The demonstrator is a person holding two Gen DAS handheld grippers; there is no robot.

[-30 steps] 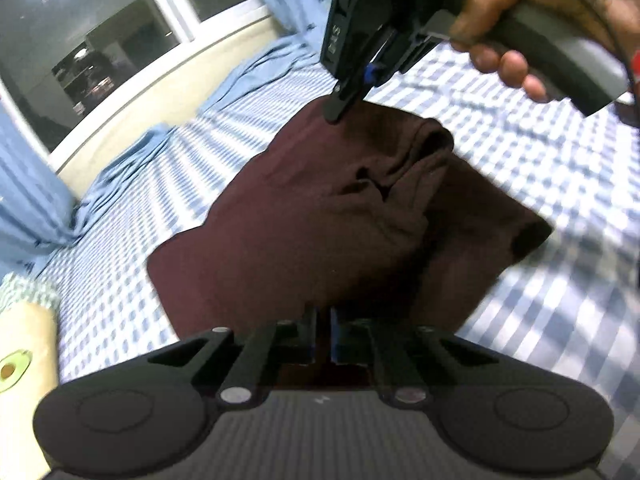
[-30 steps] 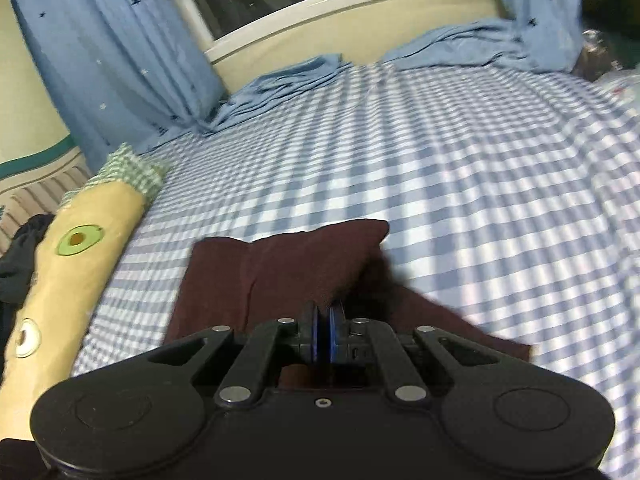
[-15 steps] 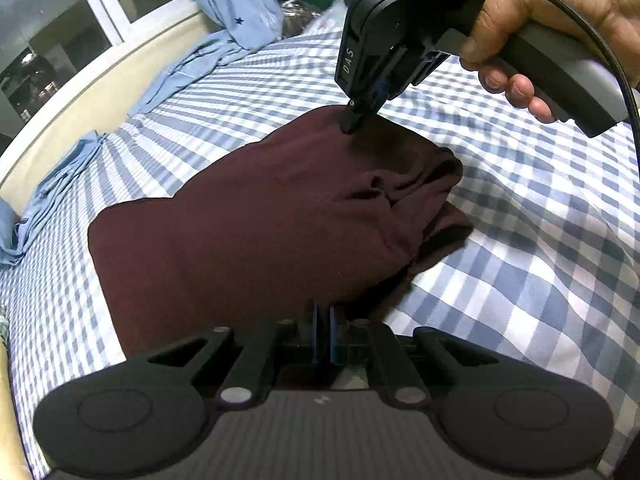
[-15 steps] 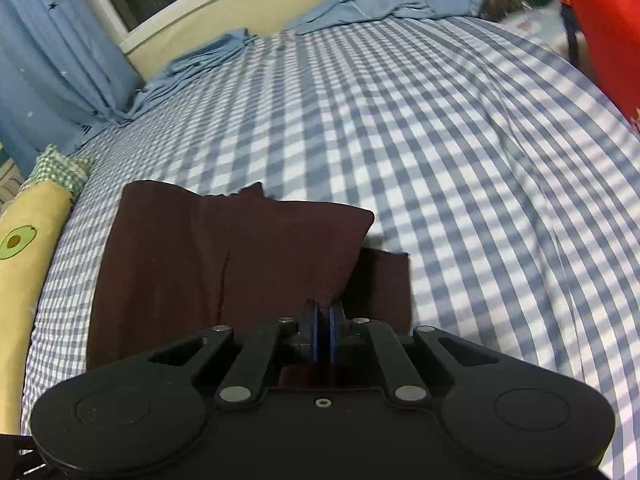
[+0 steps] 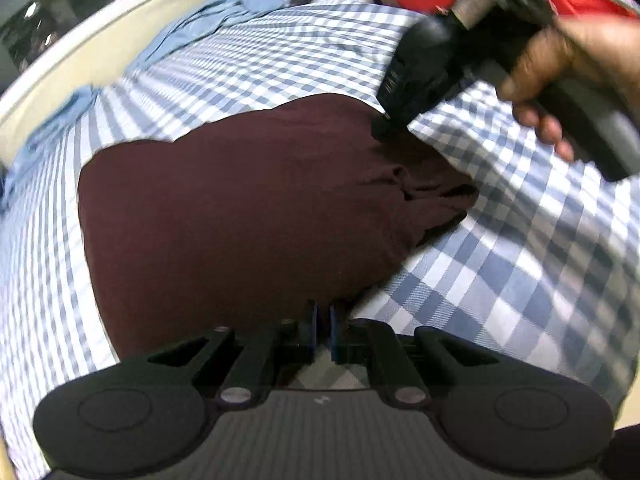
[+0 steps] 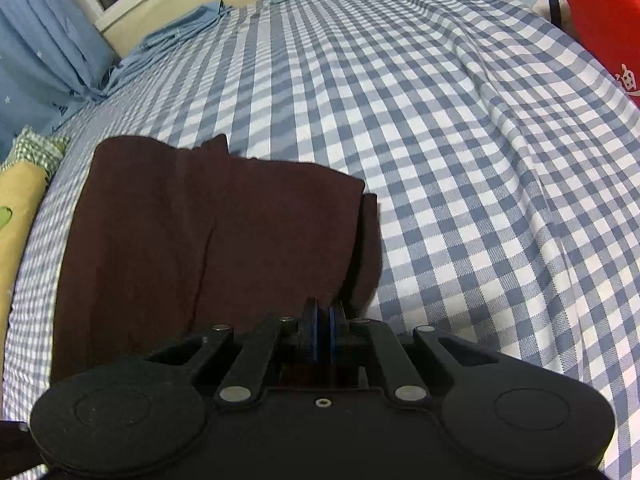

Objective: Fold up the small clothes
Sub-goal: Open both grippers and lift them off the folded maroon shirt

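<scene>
Maroon cloth [image 5: 240,220] lies folded; left tool [image 5: 322,316] has just been opening, nothing pinched; right tool [image 6: 322,312] pinches cloth: lay it flat, then release

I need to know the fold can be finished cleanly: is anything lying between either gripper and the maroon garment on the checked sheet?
Nothing visible does. The left gripper sits right at the near edge of the maroon garment, its jaws just opening. The right gripper is shut at the garment's far edge. Only checked sheet surrounds it.
</scene>
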